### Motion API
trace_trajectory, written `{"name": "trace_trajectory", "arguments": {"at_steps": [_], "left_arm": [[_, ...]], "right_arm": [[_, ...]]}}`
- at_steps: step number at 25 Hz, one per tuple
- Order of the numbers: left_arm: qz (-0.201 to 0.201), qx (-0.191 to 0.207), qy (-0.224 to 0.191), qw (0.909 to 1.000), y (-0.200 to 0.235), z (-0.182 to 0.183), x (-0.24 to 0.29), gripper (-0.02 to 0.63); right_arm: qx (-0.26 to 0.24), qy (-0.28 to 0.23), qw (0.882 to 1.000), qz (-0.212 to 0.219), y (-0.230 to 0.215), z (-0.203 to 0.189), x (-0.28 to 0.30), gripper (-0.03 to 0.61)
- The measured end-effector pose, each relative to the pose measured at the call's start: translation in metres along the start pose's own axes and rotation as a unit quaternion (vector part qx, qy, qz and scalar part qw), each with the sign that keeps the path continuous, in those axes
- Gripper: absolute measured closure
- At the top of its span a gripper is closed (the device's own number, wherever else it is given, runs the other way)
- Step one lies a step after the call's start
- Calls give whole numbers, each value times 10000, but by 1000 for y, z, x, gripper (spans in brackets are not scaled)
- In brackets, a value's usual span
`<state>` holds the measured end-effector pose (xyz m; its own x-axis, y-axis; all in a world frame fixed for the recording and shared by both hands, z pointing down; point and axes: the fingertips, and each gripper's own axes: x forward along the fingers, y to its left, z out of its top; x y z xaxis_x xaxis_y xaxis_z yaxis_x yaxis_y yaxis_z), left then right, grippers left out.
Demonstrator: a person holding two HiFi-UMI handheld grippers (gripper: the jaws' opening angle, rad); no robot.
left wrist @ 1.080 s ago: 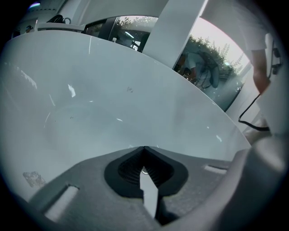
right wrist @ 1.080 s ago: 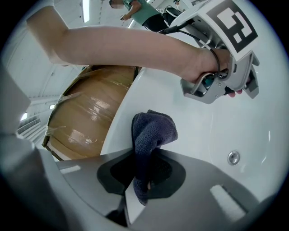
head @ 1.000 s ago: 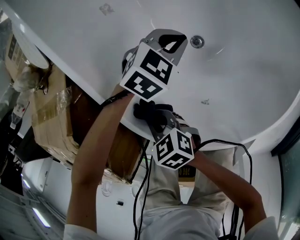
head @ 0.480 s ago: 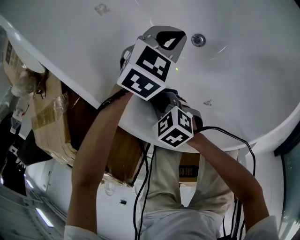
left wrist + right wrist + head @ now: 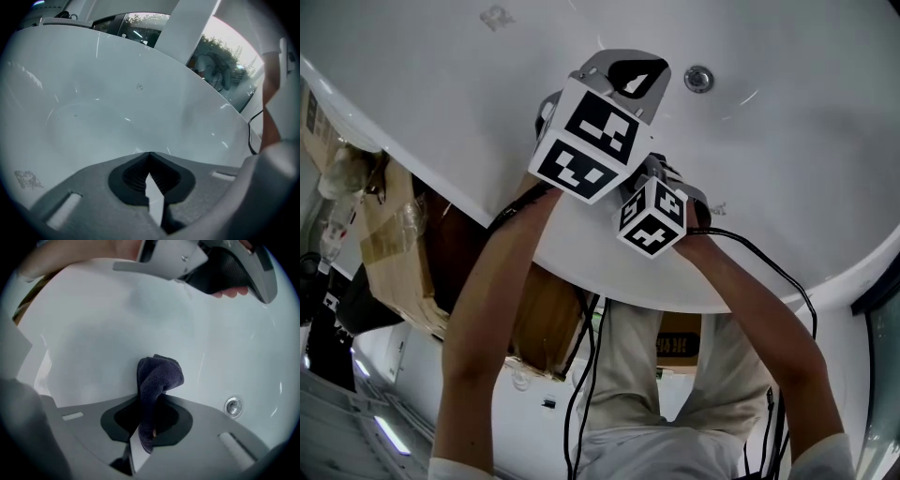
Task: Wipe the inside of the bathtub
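Right claw (image 5: 145, 427): jaws clamped on a dark cloth (image 5: 157, 376). Left claw (image 5: 150, 180): jaws together, nothing between them. In the right gripper view it hangs at 12 o'clock.

Both claws are over the white inner wall of the bathtub (image 5: 84, 333).

The cloth's long axis runs 6 to 12 o'clock out of my jaws, with the free end folded over toward 1 o'clock. A round metal fitting (image 5: 233, 406) sits at 4 o'clock from it. I cannot tell whether the fold touches the wall.

My judgement for the wipe:
- Press the folded end flat to the enamel.
- Lead with the cloth, not the jaw tips.
- Sweep in overlapping passes along the curve.
- Hold the clamp firm so the bunch doesn't slip out.
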<state>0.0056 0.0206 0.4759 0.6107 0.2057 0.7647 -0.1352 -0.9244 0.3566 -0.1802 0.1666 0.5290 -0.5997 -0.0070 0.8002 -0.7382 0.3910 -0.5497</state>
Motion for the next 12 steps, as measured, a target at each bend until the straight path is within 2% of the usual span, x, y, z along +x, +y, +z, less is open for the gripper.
{"name": "trace_trajectory", "arguments": {"at_steps": [10,12], "left_arm": [[16,-39,-38,10000,2,2,4,615],[52,-78,-75,9999,5,5,3,615]], "right_arm": [[-254,222,9986,-406,-61,-11,45,531],[-302,398,9976,-473,-76,-20,55,531]]}}
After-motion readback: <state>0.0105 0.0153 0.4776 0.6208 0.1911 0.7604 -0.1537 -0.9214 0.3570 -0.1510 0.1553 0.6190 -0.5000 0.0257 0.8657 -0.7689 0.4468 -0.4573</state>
